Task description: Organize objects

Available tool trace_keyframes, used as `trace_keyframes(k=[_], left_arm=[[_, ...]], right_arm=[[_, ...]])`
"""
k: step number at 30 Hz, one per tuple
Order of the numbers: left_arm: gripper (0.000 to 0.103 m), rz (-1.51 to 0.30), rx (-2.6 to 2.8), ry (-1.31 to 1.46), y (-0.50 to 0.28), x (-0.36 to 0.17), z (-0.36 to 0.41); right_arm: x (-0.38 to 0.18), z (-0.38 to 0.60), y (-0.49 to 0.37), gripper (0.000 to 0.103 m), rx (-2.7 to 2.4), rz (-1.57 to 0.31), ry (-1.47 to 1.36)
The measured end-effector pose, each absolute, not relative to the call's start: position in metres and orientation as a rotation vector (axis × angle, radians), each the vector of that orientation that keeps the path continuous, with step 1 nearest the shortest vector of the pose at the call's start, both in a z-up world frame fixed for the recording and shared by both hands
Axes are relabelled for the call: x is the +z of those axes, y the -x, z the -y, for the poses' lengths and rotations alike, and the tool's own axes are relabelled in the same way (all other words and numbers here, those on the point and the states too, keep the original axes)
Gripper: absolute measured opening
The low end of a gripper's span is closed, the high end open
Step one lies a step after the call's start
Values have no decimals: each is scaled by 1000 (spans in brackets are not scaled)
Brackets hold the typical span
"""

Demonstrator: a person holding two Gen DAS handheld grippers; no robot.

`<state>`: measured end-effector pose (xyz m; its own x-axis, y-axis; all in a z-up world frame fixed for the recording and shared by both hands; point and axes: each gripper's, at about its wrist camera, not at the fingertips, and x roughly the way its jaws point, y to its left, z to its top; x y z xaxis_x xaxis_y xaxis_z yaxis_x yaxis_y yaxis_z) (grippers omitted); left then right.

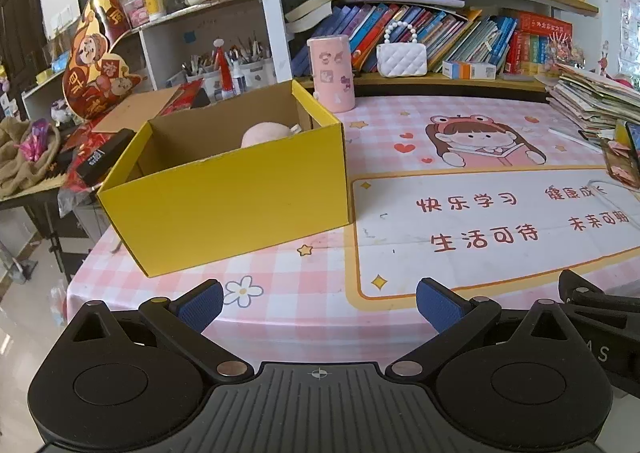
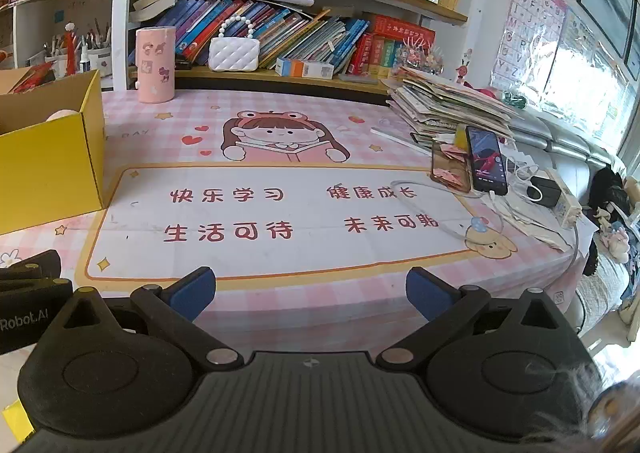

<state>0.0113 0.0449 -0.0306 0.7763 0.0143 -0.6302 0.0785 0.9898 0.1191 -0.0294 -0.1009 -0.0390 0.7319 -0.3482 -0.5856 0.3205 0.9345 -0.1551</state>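
Pink checked tablecloth (image 1: 304, 293) covers the desk, printed with a cartoon girl reading and red Chinese characters; crowded bookshelves (image 2: 304, 33) run along the back wall.

Left gripper (image 1: 320, 303): blue-padded fingers (image 1: 200, 305) spread wide, nothing between them, held above the near edge of the cloth; the right unit's black body shows at the right edge of the left wrist view.

Right gripper (image 2: 311, 293): fingers (image 2: 426, 291) likewise spread wide and empty, over the near edge of the cloth.

Yellow cardboard box (image 1: 228, 201) stands open-topped on the left part of the desk, well ahead of the left gripper; a pink rounded plush item (image 1: 266, 135) sits inside against the far wall, only its top visible.

Pink cylindrical holder with stickers (image 1: 332, 73) stands upright just behind the box's right far corner; white quilted handbag with bead handle (image 2: 234, 53) on the lower shelf.

Right side: stack of papers and booklets (image 2: 448, 105); two phones (image 2: 486, 161) propped side by side just in front of it, cables trailing to the right.
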Motion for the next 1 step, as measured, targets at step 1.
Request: trace_keyframes(k=[1], left_arm=[[103,-686,-33,-140,-12,-31,-45]], right_arm=[[-39,101,29,103,-366,-655,45]])
